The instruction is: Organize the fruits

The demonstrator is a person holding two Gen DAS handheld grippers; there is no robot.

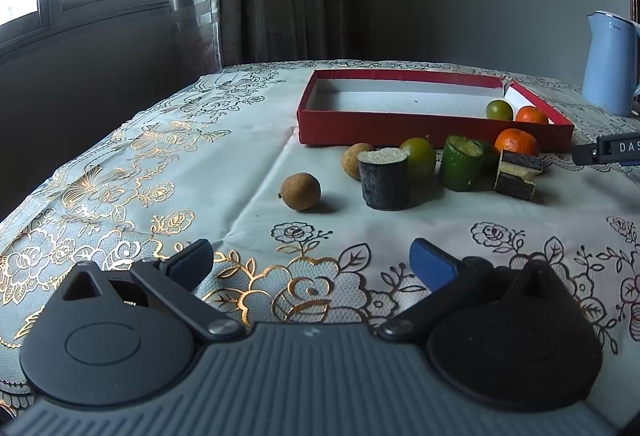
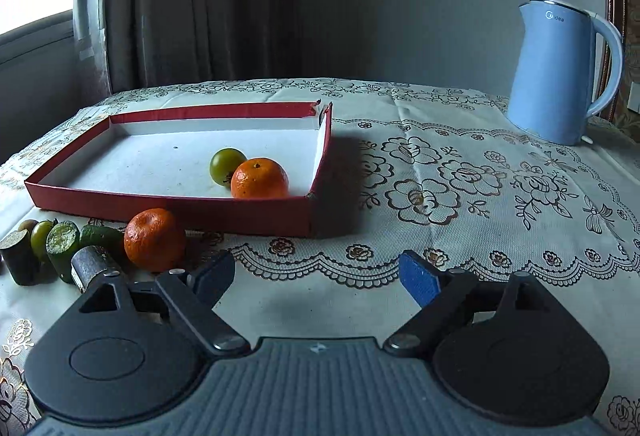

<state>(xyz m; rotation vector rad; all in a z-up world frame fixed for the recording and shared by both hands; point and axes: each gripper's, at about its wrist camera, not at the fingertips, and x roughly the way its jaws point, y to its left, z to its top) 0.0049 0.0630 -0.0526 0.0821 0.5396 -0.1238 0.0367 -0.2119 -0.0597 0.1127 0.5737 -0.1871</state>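
Observation:
A shallow red box (image 1: 400,126) (image 2: 180,210) holds a green fruit (image 2: 227,165) (image 1: 499,110) and an orange (image 2: 259,178) (image 1: 531,115) in its near right corner. In front of it on the cloth lie another orange (image 1: 516,142) (image 2: 154,239), a green fruit (image 1: 418,158), two brown fruits (image 1: 301,191) (image 1: 356,160), a green cucumber piece (image 1: 462,162) (image 2: 62,250) and dark cut stalks (image 1: 383,178) (image 1: 518,174). My left gripper (image 1: 312,264) is open over bare cloth, short of the row. My right gripper (image 2: 316,276) is open with nothing between its fingers, right of the orange.
A light blue electric kettle (image 2: 560,72) (image 1: 610,64) stands at the back right of the table. The flowered tablecloth (image 2: 460,196) covers the table, whose left edge drops off near a window and curtain. Part of the right gripper (image 1: 608,150) shows at the left wrist view's right edge.

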